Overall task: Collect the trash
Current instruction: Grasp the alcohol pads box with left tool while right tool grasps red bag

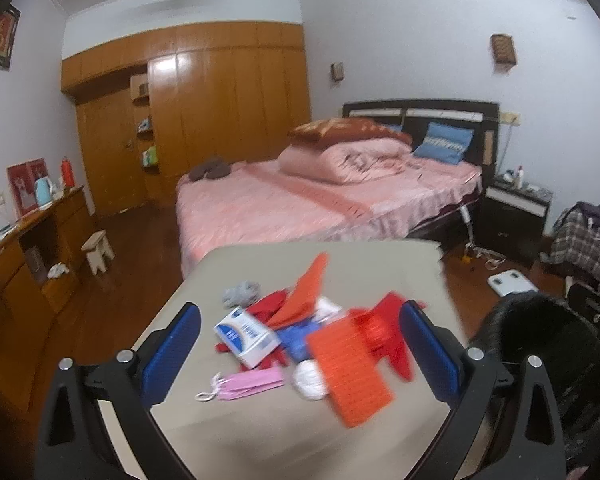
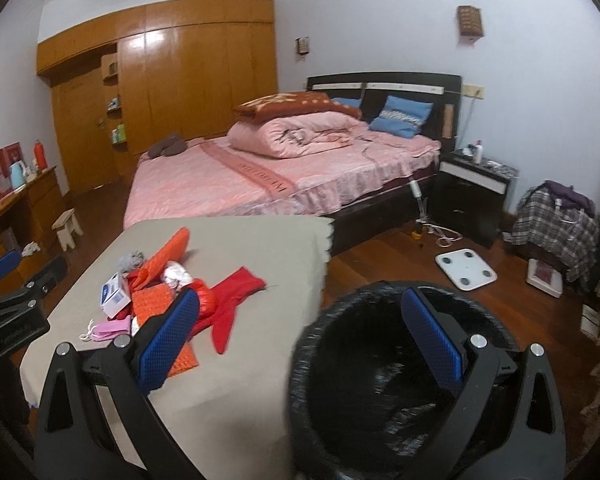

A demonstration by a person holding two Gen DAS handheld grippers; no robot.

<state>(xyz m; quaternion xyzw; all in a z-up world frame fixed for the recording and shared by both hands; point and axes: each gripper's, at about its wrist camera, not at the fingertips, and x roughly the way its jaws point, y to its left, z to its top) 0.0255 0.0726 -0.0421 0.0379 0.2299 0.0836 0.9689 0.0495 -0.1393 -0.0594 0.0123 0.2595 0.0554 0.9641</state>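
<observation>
Left gripper (image 1: 300,350): jaws wide apart, empty, framing the trash pile (image 1: 300,340) on the beige-covered table (image 1: 260,432). Right gripper (image 2: 300,344): likewise wide, empty, above the black bin (image 2: 380,392) at the table's 3 o'clock edge. Advised: take the loose pink mask (image 1: 248,386) or white-blue carton (image 1: 247,337) first, singly, pinching low. Room: pink bed (image 2: 260,176) at 12 o'clock, wooden wardrobe (image 2: 180,76) at 10.
</observation>
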